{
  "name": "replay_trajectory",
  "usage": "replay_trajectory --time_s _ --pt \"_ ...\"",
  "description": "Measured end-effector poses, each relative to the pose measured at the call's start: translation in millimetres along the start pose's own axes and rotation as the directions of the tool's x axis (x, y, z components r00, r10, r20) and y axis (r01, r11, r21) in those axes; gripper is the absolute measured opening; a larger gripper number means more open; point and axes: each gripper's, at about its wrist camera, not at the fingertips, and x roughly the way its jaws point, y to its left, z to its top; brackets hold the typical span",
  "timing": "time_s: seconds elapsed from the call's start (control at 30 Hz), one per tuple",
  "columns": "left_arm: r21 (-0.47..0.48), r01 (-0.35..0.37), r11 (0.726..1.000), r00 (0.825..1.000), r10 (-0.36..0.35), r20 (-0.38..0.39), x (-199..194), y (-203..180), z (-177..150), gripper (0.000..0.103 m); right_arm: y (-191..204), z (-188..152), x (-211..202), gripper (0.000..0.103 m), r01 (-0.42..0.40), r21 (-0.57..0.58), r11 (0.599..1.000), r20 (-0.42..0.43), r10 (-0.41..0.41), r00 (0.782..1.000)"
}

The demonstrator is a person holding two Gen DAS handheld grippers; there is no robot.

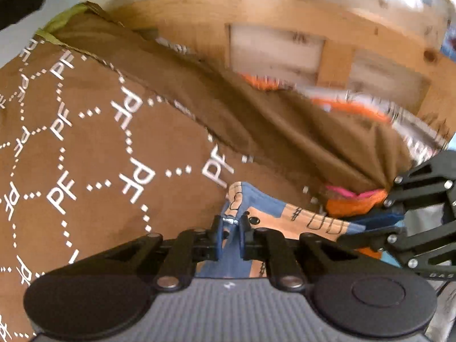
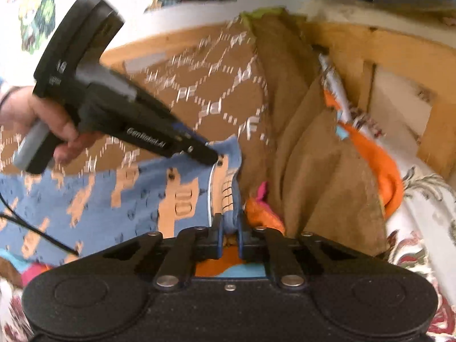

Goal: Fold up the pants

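Warm, bright daylight fills both views, with blown-out glare at the upper right of the left wrist view. Fisheye bending curves the edges and dark vignette fills the corners. Motion blur smears the far fabric; near parts stay sharp.

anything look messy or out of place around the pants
Yes. The blue pants with tan figures lie on a rumpled brown blanket with white PF lettering, not a flat surface. Crumpled orange and pink cloth is bunched against the pants' edge, beside the right gripper, and could get caught in a fold.
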Motion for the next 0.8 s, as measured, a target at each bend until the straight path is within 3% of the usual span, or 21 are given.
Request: replay_trajectory --time_s 0.1,0.13,0.17,0.23,0.3,0.37,0.43,0.53,0.6,0.73,0.8 --pt "-0.01 -0.036 0.999 0.999 0.037 0.023 0 -4 -6 0.026 1 1 0 0.022 0.007 -0.022 1.0 0.01 -0.007 1.0" --pt "-0.027 -0.046 0.999 0.998 0.047 0.036 -5 -3 -7 0.038 0 2 -3 0.026 0.004 -0.025 1.0 0.024 -0.003 1.0" --pt "-0.046 -0.051 0.998 0.997 0.054 0.058 -12 -1 -10 0.055 0 2 -5 0.032 -0.003 -0.029 1.0 0.036 0.004 0.999" --pt "-0.099 -0.072 0.992 0.989 0.084 0.125 -37 6 -19 0.071 3 3 -9 0.047 -0.001 -0.047 0.999 0.069 0.004 0.998" --pt "-0.154 -0.114 0.981 0.976 0.14 0.169 -61 14 -35 0.079 15 3 -15 0.074 0.057 -0.126 0.99 0.136 -0.04 0.99" --pt "-0.242 -0.175 0.955 0.957 0.222 0.186 -91 24 -63 0.09 29 2 -18 0.081 0.113 -0.205 0.972 0.2 -0.072 0.977" --pt "-0.317 -0.246 0.916 0.935 0.311 0.174 -117 27 -98 0.095 39 1 -19 0.081 0.12 -0.239 0.964 0.231 -0.063 0.971" --pt "-0.365 -0.353 0.862 0.908 0.409 0.088 -145 21 -156 0.095 52 -1 -16 0.081 0.093 -0.267 0.959 0.235 -0.029 0.972" --pt "-0.383 -0.398 0.834 0.895 0.445 0.04 -161 13 -195 0.096 66 -5 -13 0.081 0.061 -0.311 0.948 0.221 0.01 0.975" --pt "-0.395 -0.448 0.802 0.887 0.455 -0.082 -175 -9 -263 0.096 106 -14 1 0.081 -0.019 -0.409 0.912 0.128 0.078 0.989" --pt "-0.402 -0.497 0.769 0.865 0.476 -0.159 -178 -11 -296 0.096 123 -21 12 0.081 -0.018 -0.476 0.879 0.055 0.05 0.997"
